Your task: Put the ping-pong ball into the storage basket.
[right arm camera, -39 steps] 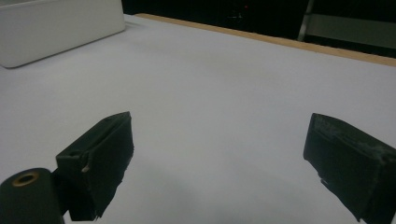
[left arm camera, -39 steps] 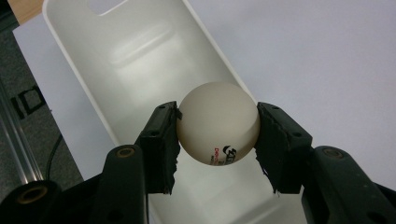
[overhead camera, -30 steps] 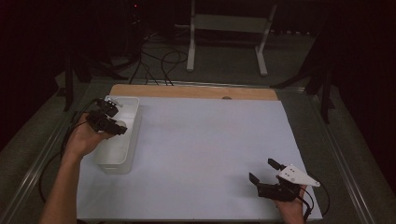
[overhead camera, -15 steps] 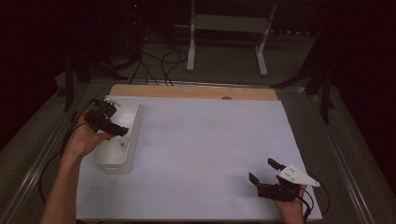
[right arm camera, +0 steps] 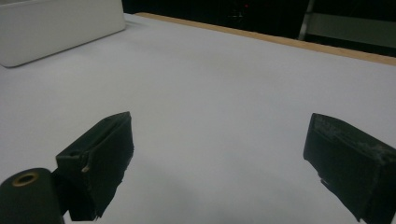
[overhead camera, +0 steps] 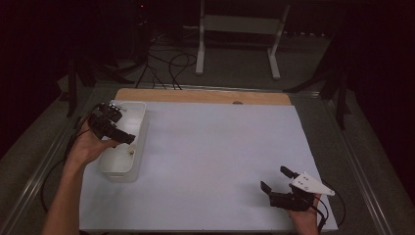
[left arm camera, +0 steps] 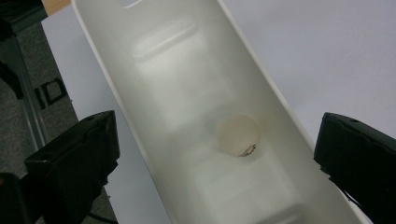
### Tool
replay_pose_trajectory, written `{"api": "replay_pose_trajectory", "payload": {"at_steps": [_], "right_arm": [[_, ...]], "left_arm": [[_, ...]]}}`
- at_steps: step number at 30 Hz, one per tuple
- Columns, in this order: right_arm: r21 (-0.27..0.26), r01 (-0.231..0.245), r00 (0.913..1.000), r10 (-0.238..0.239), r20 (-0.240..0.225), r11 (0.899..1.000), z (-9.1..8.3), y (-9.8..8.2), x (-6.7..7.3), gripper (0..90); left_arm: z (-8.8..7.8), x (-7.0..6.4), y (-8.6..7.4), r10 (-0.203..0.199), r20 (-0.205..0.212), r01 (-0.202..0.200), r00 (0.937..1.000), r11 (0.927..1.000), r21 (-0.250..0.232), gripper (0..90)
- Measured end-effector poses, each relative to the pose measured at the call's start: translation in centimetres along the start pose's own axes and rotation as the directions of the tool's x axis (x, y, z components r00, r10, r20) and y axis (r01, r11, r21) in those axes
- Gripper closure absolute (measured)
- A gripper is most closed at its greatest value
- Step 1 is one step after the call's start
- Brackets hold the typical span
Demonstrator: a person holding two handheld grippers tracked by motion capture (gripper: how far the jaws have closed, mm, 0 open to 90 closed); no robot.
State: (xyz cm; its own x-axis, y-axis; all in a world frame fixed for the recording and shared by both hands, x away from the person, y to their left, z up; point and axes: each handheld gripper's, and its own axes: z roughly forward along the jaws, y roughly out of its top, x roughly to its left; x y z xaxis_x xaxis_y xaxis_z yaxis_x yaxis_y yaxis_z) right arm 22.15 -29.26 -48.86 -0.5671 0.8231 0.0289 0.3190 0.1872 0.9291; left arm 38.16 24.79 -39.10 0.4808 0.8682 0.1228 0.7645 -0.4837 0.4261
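A small pale ball [left arm camera: 238, 135] is lying in the white bin [overhead camera: 138, 147]; the left gripper [left arm camera: 217, 154] is hovering above, fingers released. The right gripper [overhead camera: 278, 179] is waiting, spread and empty, so the drop looks done.

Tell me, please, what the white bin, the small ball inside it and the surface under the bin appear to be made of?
The white bin looks like moulded plastic: smooth, slightly glossy walls with soft sheen and rounded corners. The small ball seems to be pale matt plastic, perhaps a table-tennis ball, with a dark mark low on it. The white sheet looks like matt paper or board laid over a wooden tabletop, judging by its tan edge.
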Motion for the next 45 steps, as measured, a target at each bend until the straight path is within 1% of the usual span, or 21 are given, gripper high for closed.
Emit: {"api": "replay_pose_trajectory", "payload": {"at_steps": [10, 20, 24, 27, 32, 38, 40, 43, 45], "right_arm": [[-0.002, 0.002, 1.0, -0.002, 0.002, 1.0, -0.1, 0.0, 0.0, 8.0], [-0.003, 0.0, 1.0, 0.0, 0.003, 1.0, -0.1, 0.0, 0.0, 7.9], [-0.003, 0.001, 1.0, -0.001, 0.002, 1.0, -0.1, 0.0, 0.0, 8.0], [-0.003, 0.001, 1.0, -0.001, 0.002, 1.0, -0.1, 0.0, 0.0, 8.0], [-0.004, 0.003, 1.0, -0.003, 0.002, 1.0, -0.1, 0.0, 0.0, 8.0], [-0.005, 0.003, 1.0, -0.002, 0.003, 1.0, -0.2, 0.0, 0.0, 8.0], [-0.005, 0.004, 1.0, -0.004, 0.002, 1.0, -0.2, 0.0, 0.0, 7.9], [-0.004, 0.005, 1.0, -0.005, 0.003, 1.0, -0.2, 0.0, 0.0, 8.0], [-0.004, 0.003, 1.0, -0.003, 0.002, 1.0, -0.2, 0.0, 0.0, 7.9]], "left_arm": [[0.1, -0.3, 0.0, 0.003, 0.0, -0.003, 1.0, 0.9999, -0.013, 0.9], [0.2, -0.4, -0.3, -0.004, 0.005, 0.004, 1.0, 0.9994, -0.034, 0.9], [0.2, -0.6, -0.4, -0.002, 0.006, 0.002, 1.0, 0.9989, -0.047, 0.9], [0.1, -0.8, -0.5, 0.006, 0.009, -0.005, 0.9999, 0.9978, -0.066, 0.8], [-0.1, -1.3, -0.6, 0.012, 0.016, -0.01, 0.9998, 0.9954, -0.095, 0.8], [-0.2, -1.8, -1.0, 0.02, 0.026, -0.017, 0.9995, 0.9906, -0.136, 0.8], [-0.2, -2.0, -1.2, 0.02, 0.03, -0.015, 0.9994, 0.989, -0.147, 0.6], [-0.1, -2.2, -1.5, 0.009, 0.045, -0.001, 0.999, 0.9841, -0.177, 0.5], [0.1, -2.4, -1.6, 0.01, 0.052, 0.0, 0.9986, 0.982, -0.189, 0.4]]}}
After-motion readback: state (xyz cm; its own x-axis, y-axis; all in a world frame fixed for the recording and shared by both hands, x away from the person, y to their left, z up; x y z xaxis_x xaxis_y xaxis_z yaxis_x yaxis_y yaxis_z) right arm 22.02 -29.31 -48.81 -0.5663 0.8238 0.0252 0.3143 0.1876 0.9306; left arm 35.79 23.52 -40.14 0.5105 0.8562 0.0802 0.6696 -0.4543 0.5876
